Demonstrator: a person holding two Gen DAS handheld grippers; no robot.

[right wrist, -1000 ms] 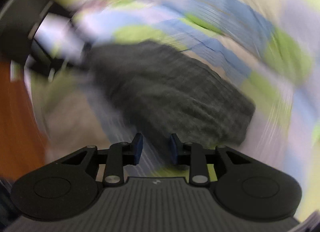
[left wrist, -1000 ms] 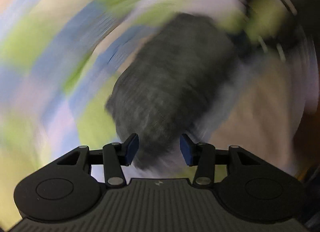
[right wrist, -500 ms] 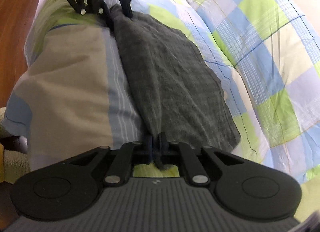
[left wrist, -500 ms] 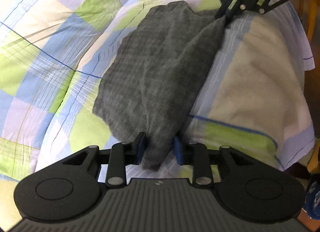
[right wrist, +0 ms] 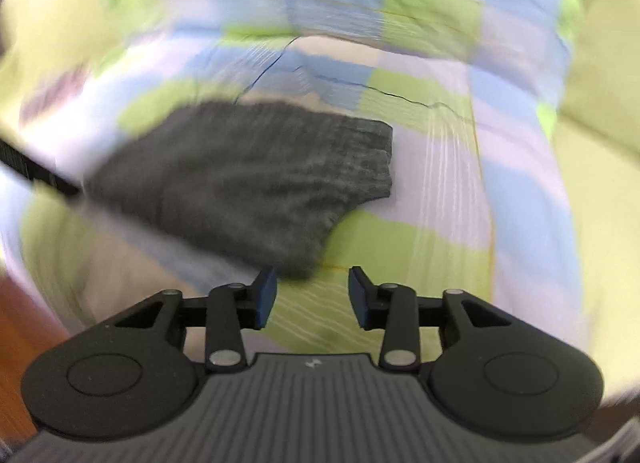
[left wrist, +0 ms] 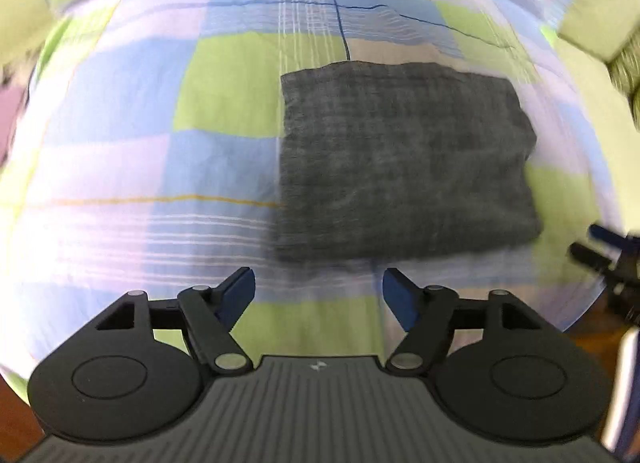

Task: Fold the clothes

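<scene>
A dark grey knitted garment [left wrist: 404,163] lies folded into a flat rectangle on the checked quilt [left wrist: 160,143]. My left gripper [left wrist: 319,295] hovers just short of its near edge, jaws opening, nothing between the blue pads. In the right wrist view the same garment [right wrist: 256,179] is blurred by motion. My right gripper [right wrist: 312,295] sits at its near corner, jaws opening and empty, the cloth just beyond the pads. The right gripper also shows at the right edge of the left wrist view [left wrist: 600,255].
The quilt of green, blue and white squares [right wrist: 440,183] covers the bed on all sides. Brown wooden floor [right wrist: 24,327] shows past the bed's near edge. A pale green cushion [left wrist: 600,23] lies at the far right.
Both grippers have let go of the grey garment, which was stretched between them and now lies folded flat. Both sets of jaws have widened and both views have swung round.
</scene>
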